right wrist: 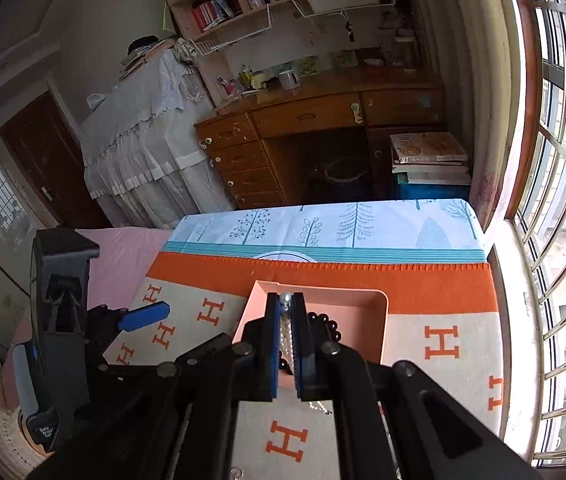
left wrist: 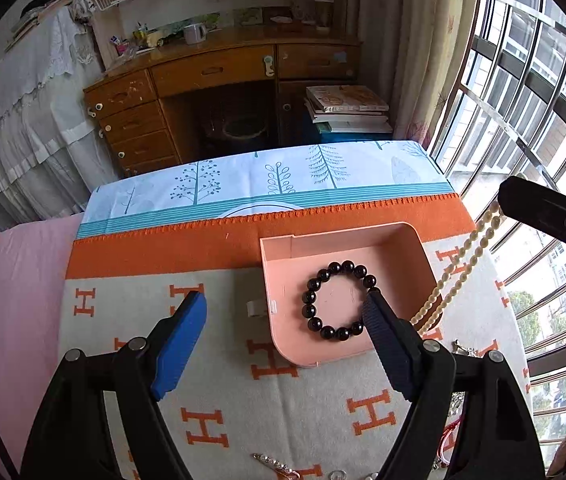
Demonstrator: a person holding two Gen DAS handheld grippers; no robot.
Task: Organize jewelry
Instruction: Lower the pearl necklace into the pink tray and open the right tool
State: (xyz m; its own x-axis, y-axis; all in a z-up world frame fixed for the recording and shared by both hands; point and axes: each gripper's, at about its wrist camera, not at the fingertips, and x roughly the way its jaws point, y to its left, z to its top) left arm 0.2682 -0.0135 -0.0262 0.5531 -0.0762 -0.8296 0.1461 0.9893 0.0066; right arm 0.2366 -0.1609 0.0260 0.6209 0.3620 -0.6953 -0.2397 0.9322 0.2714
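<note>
Plainly had the right gripper [right wrist: 286,300] clamped tight on the pearls [right wrist: 286,336] at lower centre of the right view, with the clasp poking out above the tips and the pink tray [right wrist: 363,320] just beyond. Showed, in the left view, the strand hanging as a doubled loop from upper right down past the tray's right wall; could not tell whether its lower end touched the rim or lay outside. Found the black bracelet [left wrist: 348,266] flat inside the tray, right of centre in frame. Had the left gripper [left wrist: 283,298] spread wide and empty, one finger at the bracelet's edge, the other over the blanket [left wrist: 243,400]. Probably called for carrying the pearls leftward over the open floor, lowering slowly so the loop coiled inside, clearing the left finger first, and letting go only once slack.
</note>
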